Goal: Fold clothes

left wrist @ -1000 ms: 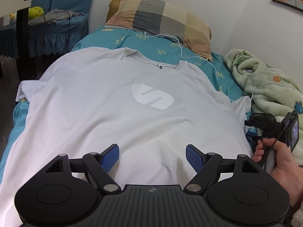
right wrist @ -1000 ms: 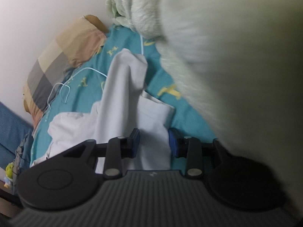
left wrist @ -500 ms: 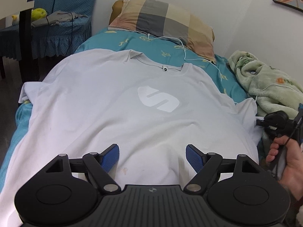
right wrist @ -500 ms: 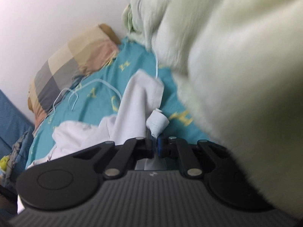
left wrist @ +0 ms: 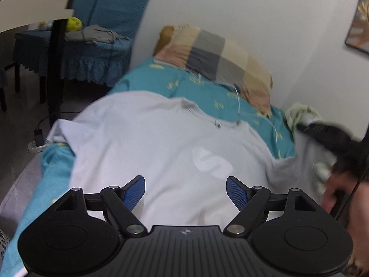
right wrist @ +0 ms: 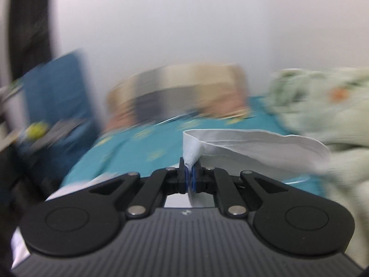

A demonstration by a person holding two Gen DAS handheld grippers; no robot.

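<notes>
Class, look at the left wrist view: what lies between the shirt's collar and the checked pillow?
Teal bedsheet with yellow print, crossed by a thin white cable, separates the collar from the pillow.

Soft matt cloth T-shirt [left wrist: 143,143]

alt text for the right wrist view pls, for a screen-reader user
The right gripper is shut on the hemmed sleeve of a white T-shirt, lifted above a teal bedsheet. Behind, motion-blurred, lie a checked pillow against a white wall and a pale green blanket at right.
</notes>
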